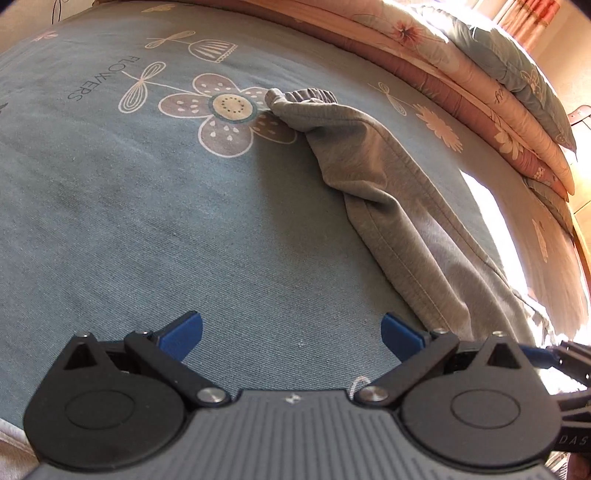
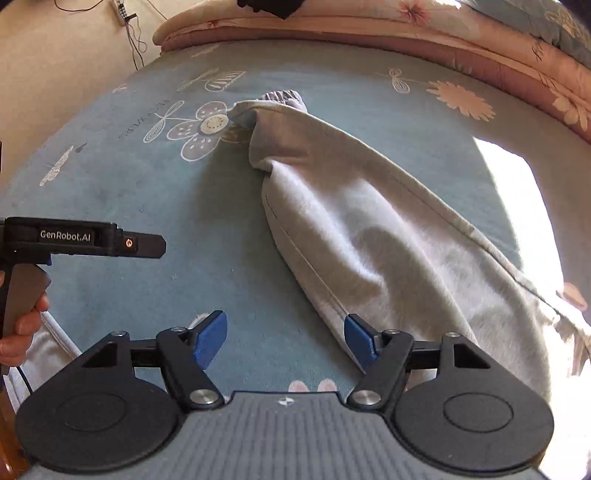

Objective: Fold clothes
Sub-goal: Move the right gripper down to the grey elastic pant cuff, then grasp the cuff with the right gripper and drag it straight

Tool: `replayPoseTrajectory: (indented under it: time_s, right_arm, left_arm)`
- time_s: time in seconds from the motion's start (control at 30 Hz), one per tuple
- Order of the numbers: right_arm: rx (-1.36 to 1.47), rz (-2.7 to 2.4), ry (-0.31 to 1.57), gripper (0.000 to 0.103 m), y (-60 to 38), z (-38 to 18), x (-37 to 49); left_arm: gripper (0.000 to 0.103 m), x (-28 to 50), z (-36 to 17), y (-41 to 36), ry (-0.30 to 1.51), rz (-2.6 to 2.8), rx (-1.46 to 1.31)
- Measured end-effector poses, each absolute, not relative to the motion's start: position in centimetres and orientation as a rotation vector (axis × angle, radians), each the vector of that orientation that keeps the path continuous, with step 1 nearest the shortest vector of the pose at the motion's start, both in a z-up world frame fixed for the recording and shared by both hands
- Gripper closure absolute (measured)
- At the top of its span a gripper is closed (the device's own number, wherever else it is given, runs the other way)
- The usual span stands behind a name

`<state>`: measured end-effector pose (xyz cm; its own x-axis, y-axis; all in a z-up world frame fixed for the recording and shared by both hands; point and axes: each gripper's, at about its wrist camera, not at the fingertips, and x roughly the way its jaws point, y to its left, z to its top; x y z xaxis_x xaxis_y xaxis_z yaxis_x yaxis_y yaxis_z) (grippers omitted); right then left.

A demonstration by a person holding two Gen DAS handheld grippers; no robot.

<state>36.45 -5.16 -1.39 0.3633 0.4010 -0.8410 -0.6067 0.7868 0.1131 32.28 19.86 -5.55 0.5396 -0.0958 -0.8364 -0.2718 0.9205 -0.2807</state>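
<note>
The right wrist view alone shows the left claw (image 2: 162,246) from the side, a black tool marked GenRobot.AI reaching in from the left edge over the bed (image 2: 155,206), with a hand (image 2: 22,325) wrapped round its grip; from that angle its jaws cannot be read. It also shows a cable (image 2: 133,40) hanging on the wall past the bed's far left corner. The left wrist view alone shows the word FLOWERS printed on the sheet and the curtain (image 1: 532,18) at the far right. The trousers (image 2: 369,229) are pale grey, lying folded lengthwise in a long strip from the flower print (image 2: 207,129) near the middle of the bed down to its near right edge, the gathered cuff at the far end, creased along the seam, sunlight on the right side. The quilts (image 1: 480,96) are stacked along the far edge. The left claw (image 1: 291,334) points steeply down at bare sheet, jaws wide apart and holding nothing. The right claw (image 2: 286,341) also tilts down, jaws well apart and empty, its right pad just beside the trousers' near edge.
</note>
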Motion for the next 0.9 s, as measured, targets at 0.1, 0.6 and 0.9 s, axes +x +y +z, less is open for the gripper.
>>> replayPoseTrajectory:
  time_s: [0.1,0.6,0.9]
  right_arm:
    - [-0.336,0.718,0.922,0.028,-0.5,-0.3,38.9]
    - [-0.856,0.775,0.739,0.034,19.2,-3.6,49.8]
    - [-1.132,0.598,0.683,0.053,22.5,-9.1,50.8]
  left_arm:
    - [0.001,32.2,-5.4,21.6,0.996,0.117,-0.374]
    - [0.001,29.6,-6.8,31.4,0.978,0.349,-0.343]
    - [0.001,29.2,-7.6,34.5,0.981,0.422,-0.425]
